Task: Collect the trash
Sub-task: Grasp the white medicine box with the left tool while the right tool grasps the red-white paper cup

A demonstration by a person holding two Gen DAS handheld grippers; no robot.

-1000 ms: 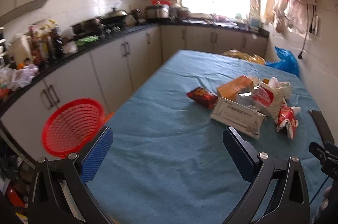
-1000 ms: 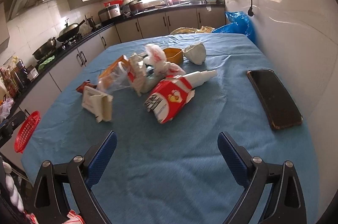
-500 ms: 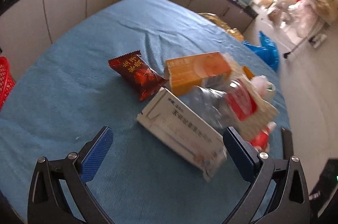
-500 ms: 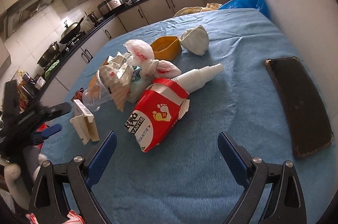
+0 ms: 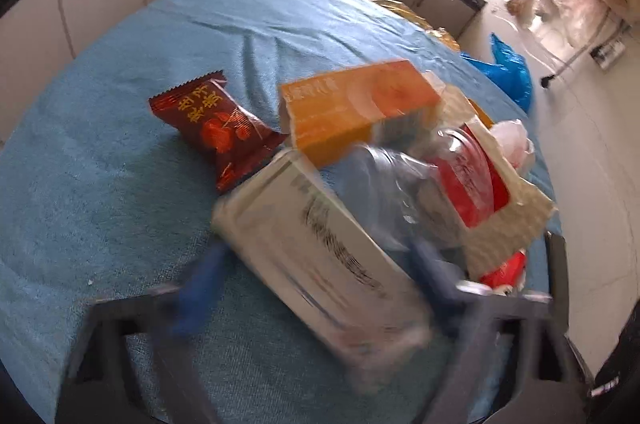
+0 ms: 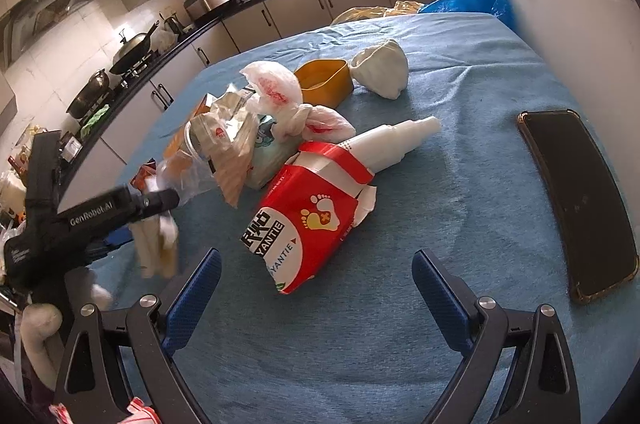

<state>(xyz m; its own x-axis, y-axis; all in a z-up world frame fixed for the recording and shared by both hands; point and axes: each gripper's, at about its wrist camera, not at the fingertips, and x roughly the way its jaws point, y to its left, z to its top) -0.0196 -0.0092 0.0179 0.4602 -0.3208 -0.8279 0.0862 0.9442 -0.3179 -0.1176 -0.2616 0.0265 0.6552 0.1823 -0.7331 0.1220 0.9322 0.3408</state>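
Since a second ago our left claw [image 5: 316, 276] has swung away from the red basket and down over the heap of trash, and its jaws have just been closing with the white carton [image 5: 320, 252] between them. Its fingers [image 5: 200, 288] are smeared with motion blur, so we cannot tell whether the pads already press on the carton's sides. Just beyond the carton's far end lie a dark red snack packet [image 5: 216, 123] and an orange box [image 5: 360, 103]. To the right of the left claw sits a crushed clear plastic bottle [image 5: 404, 179] against a torn paper wrapper with a red label [image 5: 484, 191].

Our right claw [image 6: 316, 288] has drawn closer to the pile. Its jaws stand wide apart and empty, with nothing between the blue pads but the blue tablecloth [image 6: 460, 183]. Just ahead of it lies the red-and-white carton [image 6: 308, 224] with a white spray bottle [image 6: 392, 139] sticking out of its far end. Well off to the right of this claw a dark phone [image 6: 576, 199] lies flat on the cloth. Farther ahead sit a knotted plastic bag [image 6: 280, 91] and a yellow tub [image 6: 324, 79].
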